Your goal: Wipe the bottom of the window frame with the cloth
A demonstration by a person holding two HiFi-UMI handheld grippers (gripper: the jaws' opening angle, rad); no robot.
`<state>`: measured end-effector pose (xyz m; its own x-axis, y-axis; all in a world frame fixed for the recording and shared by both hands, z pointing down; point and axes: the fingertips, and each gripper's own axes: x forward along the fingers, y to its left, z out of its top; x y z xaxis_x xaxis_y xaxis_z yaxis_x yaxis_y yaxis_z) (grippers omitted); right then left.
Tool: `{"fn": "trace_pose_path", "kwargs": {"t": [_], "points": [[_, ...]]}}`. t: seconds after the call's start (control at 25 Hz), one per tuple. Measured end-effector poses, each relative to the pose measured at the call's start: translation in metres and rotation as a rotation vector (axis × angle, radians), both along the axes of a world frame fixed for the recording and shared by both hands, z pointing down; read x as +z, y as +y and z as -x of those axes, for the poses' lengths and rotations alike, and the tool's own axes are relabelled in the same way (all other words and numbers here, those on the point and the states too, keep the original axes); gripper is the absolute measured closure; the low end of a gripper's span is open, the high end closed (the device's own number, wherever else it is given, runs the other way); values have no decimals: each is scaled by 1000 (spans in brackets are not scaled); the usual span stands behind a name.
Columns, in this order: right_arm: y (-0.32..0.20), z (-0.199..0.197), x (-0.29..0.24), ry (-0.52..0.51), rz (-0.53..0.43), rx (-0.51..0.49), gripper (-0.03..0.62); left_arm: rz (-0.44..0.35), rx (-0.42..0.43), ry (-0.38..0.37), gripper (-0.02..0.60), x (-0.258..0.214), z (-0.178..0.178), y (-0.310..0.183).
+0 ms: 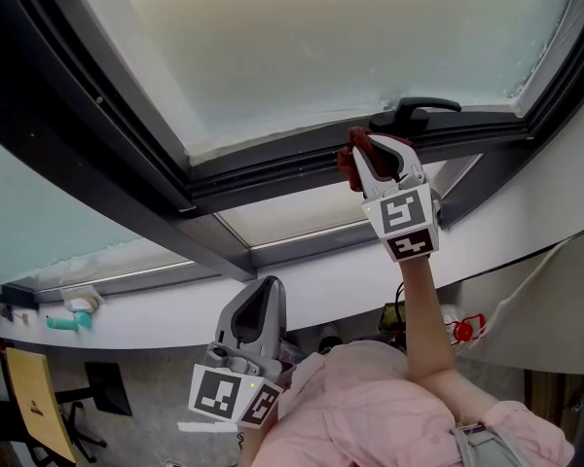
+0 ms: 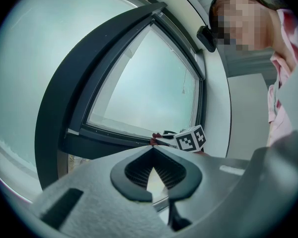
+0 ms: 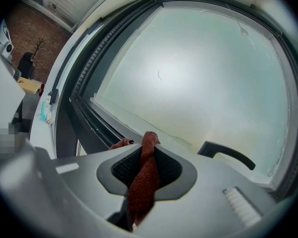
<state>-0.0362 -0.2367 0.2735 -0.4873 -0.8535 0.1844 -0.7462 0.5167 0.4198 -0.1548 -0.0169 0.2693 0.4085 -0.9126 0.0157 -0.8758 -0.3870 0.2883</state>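
The dark window frame [image 1: 263, 168] runs across the head view, with its bottom rail below frosted glass. My right gripper [image 1: 375, 156] is raised to that rail, just left of the black window handle [image 1: 415, 113], and is shut on a rust-red cloth [image 1: 348, 160]. In the right gripper view the cloth [image 3: 143, 178] hangs pinched between the pads of that gripper [image 3: 148, 148], its top bunched near the rail [image 3: 102, 128]. My left gripper [image 1: 261, 290] is held low near my body, jaws together and holding nothing. The left gripper [image 2: 151, 151] looks toward the right one's marker cube [image 2: 191, 139].
A white sill band [image 1: 302, 295] runs under the frame. A teal object [image 1: 63, 321] sits on it at far left. Lower down are a yellow chair [image 1: 31, 399] and a red item [image 1: 465, 329]. A pink sleeve [image 1: 370, 407] fills the bottom.
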Motion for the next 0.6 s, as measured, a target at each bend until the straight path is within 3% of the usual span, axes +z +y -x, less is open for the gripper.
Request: {"fn": "trace_pose_path", "kwargs": {"t": [0.6], "points": [[-7, -20, -1, -32, 1, 21, 523, 2, -12, -2, 585, 1, -5, -1]]}}
